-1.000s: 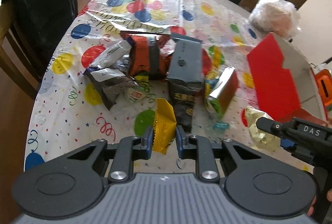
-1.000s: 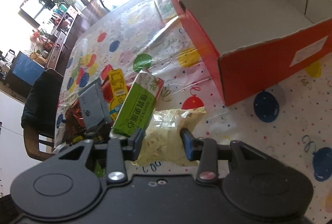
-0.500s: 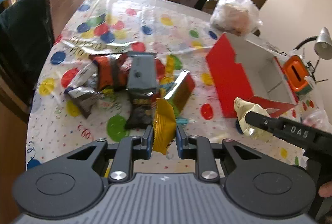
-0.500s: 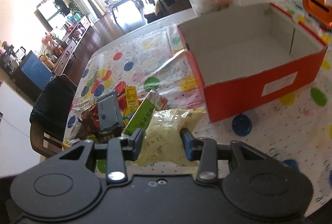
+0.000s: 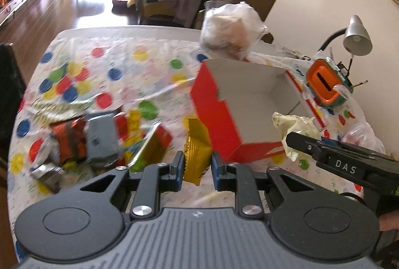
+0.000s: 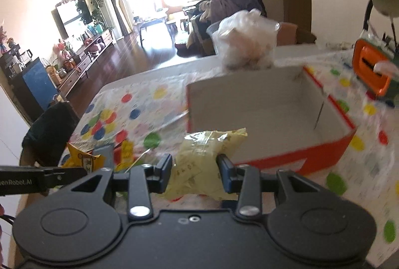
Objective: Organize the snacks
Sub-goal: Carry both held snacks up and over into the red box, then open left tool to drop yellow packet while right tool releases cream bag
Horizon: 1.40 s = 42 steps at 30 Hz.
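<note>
My left gripper [image 5: 197, 169] is shut on a yellow-orange snack packet [image 5: 197, 144] and holds it above the table, near the left wall of the open red box [image 5: 214, 114]. My right gripper [image 6: 197, 173] is shut on a pale yellow snack bag [image 6: 204, 159], held above the table in front of the red box [image 6: 324, 151]; the bag also shows in the left wrist view [image 5: 294, 129]. The box's white inside looks empty. A pile of snack packets [image 5: 99, 139] lies on the table at the left.
A dotted party tablecloth [image 5: 124, 64] covers the table. A clear plastic bag [image 5: 232, 29] stands behind the box. An orange-and-green device [image 5: 326, 84] and a desk lamp [image 5: 356, 37] are at the far right. A dark chair [image 6: 49, 129] is at the left edge.
Both grippers have risen with their snacks and swung right toward the red box. The pile has dropped back to the left.
</note>
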Motion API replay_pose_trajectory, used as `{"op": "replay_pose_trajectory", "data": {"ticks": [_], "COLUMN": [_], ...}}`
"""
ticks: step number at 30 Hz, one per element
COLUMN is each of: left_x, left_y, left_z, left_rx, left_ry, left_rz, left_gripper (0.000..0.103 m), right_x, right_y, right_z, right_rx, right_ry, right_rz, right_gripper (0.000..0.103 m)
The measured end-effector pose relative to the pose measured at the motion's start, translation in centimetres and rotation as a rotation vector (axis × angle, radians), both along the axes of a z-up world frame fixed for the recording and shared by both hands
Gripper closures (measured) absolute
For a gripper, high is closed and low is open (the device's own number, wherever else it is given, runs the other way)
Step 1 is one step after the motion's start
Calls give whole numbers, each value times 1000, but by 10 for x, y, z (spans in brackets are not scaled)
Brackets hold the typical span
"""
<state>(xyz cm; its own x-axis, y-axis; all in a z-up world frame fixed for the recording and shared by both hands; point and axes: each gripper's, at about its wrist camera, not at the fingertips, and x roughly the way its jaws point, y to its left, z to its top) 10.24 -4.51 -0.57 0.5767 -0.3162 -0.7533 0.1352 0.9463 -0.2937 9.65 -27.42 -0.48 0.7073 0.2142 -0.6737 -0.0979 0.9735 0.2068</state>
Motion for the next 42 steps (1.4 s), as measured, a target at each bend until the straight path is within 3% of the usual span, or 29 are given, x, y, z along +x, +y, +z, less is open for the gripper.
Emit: {"op": "replay_pose_trajectory", "data": {"ticks": [6, 20, 29, 42], "left_x": [32, 112, 163, 202], "left_y": [-46, -136, -177, -201], "left_z": [8, -3, -32, -81], "left_rx": [8, 28, 65, 186], "left_ry": [-9, 69, 162, 312], "left_rz": [-31, -46, -48, -45], "left_gripper": [81, 81, 81, 81], "right_x": [28, 99, 142, 167], "right_y": [-37, -104, -132, -114], "right_z": [5, -15, -49, -91], "right_rx": [-56, -115, -123, -210], "right_ry": [-32, 16, 150, 281], "right_rz": [18, 136, 209, 370], "right_gripper": [64, 64, 64, 64]}}
